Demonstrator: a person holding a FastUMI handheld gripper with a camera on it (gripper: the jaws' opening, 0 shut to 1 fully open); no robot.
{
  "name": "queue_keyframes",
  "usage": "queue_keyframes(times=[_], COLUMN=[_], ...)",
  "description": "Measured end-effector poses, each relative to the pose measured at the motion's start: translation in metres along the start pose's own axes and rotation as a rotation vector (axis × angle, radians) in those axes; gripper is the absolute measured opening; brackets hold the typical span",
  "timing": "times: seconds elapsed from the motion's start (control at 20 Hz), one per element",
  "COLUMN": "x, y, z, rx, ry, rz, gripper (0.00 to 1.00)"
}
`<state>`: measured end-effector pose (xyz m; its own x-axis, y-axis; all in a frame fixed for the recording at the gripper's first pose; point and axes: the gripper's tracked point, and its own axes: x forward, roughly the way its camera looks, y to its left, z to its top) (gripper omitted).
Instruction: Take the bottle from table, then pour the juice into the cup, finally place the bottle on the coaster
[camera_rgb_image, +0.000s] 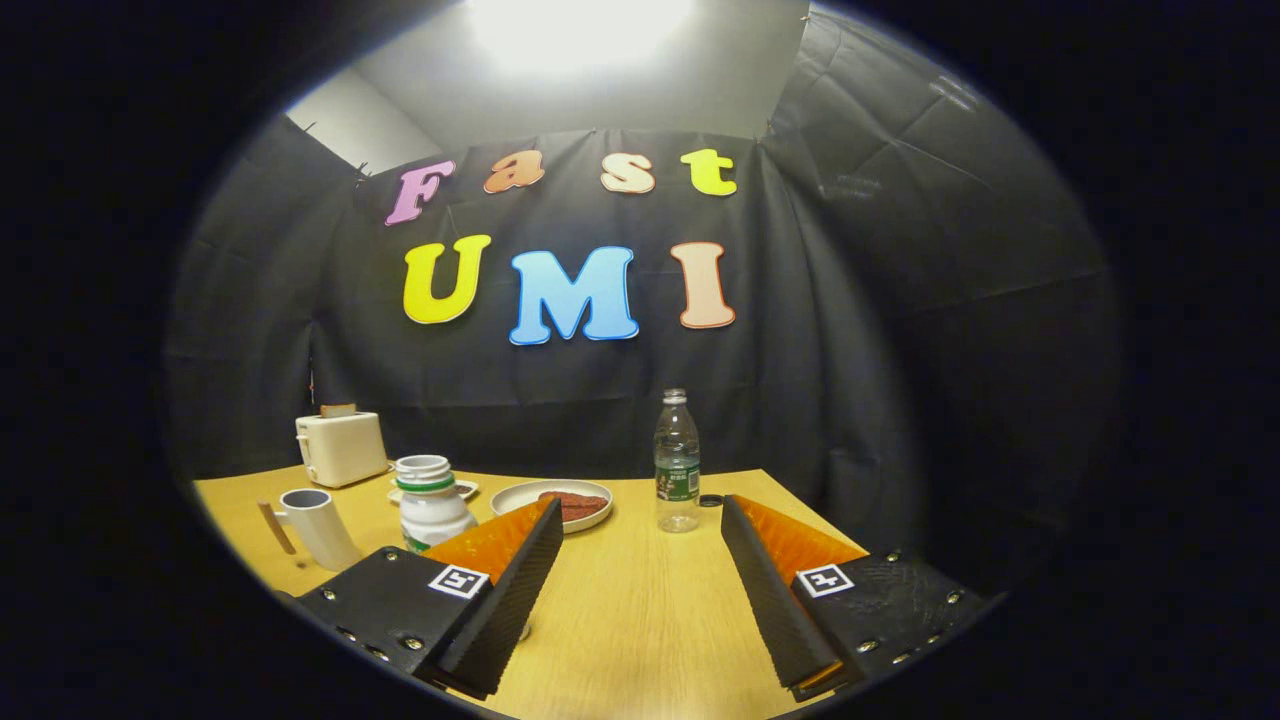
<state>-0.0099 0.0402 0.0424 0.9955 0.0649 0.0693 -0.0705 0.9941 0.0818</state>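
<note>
**Gripper view: claw held apart above the table, bottle standing beyond it**

Gripper view, looking forward along the two fingers of the gripper (640, 560). The fingers are spread wide apart with nothing between them but bare tabletop.

The wooden table (640, 620) stretches ahead of the fingers to the black cloth wall of the booth.

Far off beyond the left finger, near the back of the table, stands a cream toaster (340, 447) with a slice of bread sticking out of its top.

Nearer, just beyond the tip of the left finger and partly hidden by it, stands a white jar (430, 500) with a green band under its open mouth.

Left of that jar stands a white cup (318, 526) with a wooden handle, upright and well apart from the bottle.

Ahead of the gap, closer to the left finger, lies a shallow white plate (545, 493) holding something dark reddish.

The bottle (677, 462), clear plastic with a green label, stands upright on the table beyond the gap, a little toward the right finger, untouched by either finger.

Just beside the bottle, at the tip of the right finger, lies a small dark ring-shaped thing (711, 500); what it is cannot be told.
</note>
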Motion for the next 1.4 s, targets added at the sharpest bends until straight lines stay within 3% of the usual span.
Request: queue_keyframes(times=[0.8,1.4], x=[-0.018,-0.007], y=[0.056,0.068], z=[-0.019,-0.042], rx=[0.008,0.005], ry=[0.077,0.159], rz=[0.141,0.158], gripper=[0.97,0.96])
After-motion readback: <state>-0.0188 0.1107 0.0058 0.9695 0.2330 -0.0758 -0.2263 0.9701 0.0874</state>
